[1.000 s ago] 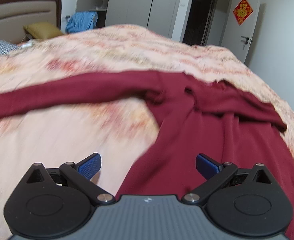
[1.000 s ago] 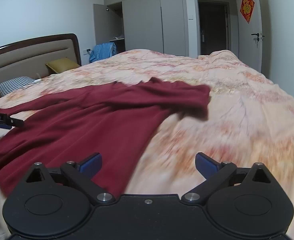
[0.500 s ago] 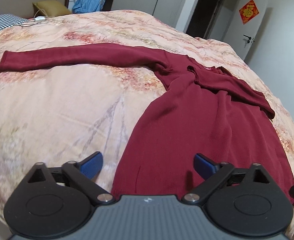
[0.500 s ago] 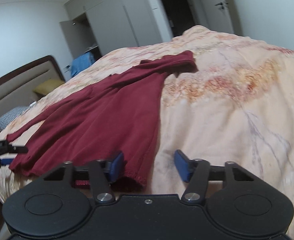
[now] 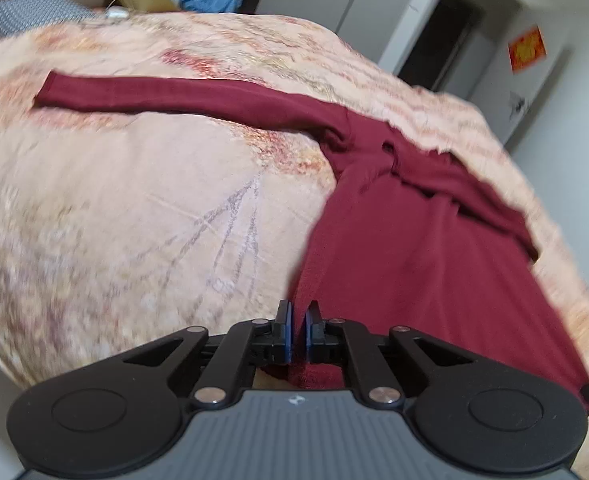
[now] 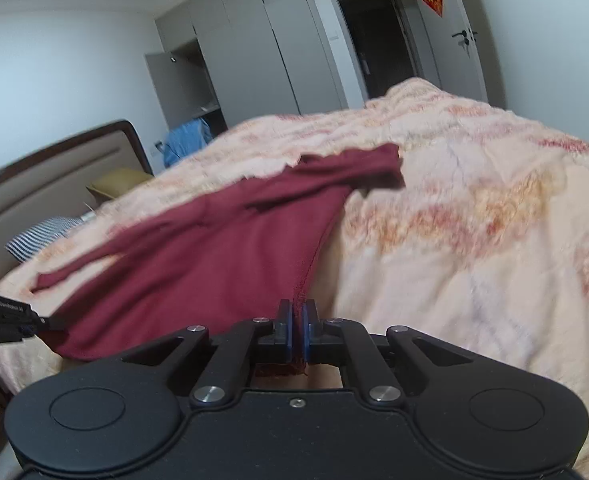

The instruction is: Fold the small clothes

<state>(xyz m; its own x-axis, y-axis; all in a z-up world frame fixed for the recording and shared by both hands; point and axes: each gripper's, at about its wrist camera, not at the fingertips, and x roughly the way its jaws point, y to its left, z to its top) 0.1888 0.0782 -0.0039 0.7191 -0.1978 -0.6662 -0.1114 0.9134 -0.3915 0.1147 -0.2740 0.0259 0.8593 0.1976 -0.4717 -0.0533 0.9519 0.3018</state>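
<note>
A dark red long-sleeved knit top (image 5: 406,248) lies spread on a bed covered with a peach floral quilt (image 5: 134,220), its hem at the near edge. The left tongs (image 5: 298,320) are pinched tight on the hem's left corner, cloth caught between the blue pads (image 5: 288,334). The right tongs (image 6: 297,320) are likewise clamped on the hem's right corner, the fabric edge running up from between them. One sleeve (image 5: 174,94) stretches straight out to the left across the quilt; the other sleeve (image 6: 350,168) lies folded across the upper chest. The left tongs also show at the far left of the right wrist view, at the hem.
</note>
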